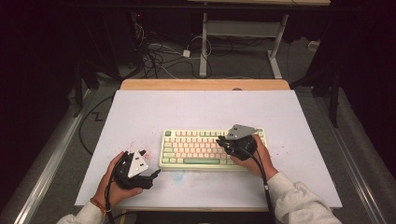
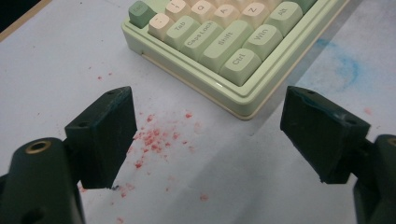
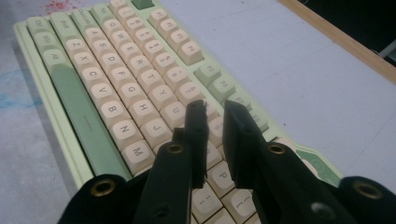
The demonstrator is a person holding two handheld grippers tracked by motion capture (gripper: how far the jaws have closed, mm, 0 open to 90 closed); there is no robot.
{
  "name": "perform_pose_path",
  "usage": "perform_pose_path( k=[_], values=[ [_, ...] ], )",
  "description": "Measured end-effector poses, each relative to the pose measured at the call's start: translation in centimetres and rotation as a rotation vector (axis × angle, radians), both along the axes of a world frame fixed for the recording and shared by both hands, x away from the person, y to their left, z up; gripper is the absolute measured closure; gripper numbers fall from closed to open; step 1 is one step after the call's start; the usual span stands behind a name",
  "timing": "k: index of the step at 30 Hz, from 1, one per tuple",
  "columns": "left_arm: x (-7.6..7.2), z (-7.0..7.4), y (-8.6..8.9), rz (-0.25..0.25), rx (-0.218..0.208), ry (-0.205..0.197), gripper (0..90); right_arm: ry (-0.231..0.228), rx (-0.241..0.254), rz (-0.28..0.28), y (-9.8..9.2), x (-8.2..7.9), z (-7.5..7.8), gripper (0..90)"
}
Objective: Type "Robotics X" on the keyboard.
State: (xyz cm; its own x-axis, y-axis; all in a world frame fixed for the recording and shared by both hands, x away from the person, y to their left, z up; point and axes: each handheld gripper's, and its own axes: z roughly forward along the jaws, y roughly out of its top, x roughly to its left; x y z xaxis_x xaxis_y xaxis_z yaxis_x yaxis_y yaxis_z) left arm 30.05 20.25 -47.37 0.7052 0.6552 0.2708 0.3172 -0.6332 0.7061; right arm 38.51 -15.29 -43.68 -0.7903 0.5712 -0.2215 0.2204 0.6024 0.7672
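Observation:
A pale green keyboard (image 1: 196,150) with cream keys lies on the white table top (image 1: 201,112). My right gripper (image 1: 221,141) hovers over its right half. In the right gripper view that gripper (image 3: 214,109) has its jaws a narrow gap apart above the letter keys of the keyboard (image 3: 116,93), with nothing between them. My left gripper (image 1: 152,178) rests on the table to the left of the keyboard's near-left corner. In the left gripper view it (image 2: 208,98) stands wide open and empty, facing the keyboard (image 2: 224,42) corner by the Ctrl key.
Red specks (image 2: 154,137) dot the table top between the left jaws, and a blue smudge (image 2: 348,65) lies in front of the keyboard. A wooden strip (image 1: 205,84) edges the far side of the table. Beyond it are desk legs (image 1: 204,46) and floor cables (image 1: 159,56).

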Motion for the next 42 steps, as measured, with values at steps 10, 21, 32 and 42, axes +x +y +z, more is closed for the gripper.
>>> perform_pose_path(
  k=[10, 21, 32, 42],
  values=[
    [0.0, 0.0, 0.1, 0.004, -0.008, 0.003, 17.7, -0.06, 0.061, 0.028, -0.5, -1.8, 1.2, 61.9],
    [-0.1, 0.0, 0.0, -0.002, 0.001, 0.002, 18.1, -0.138, 0.115, -0.004, -1.9, -3.9, 1.6, 36.7],
    [-0.1, 0.1, 0.0, 0.006, -0.001, 0.003, 20.1, -0.182, 0.129, -0.09, -4.9, -5.5, 0.7, 26.5],
    [-0.2, 0.4, 0.2, 0.001, -0.036, -0.007, 25.7, -0.18, 0.108, -0.151, -7.1, -6.3, -0.4, 23.5]
  ],
)
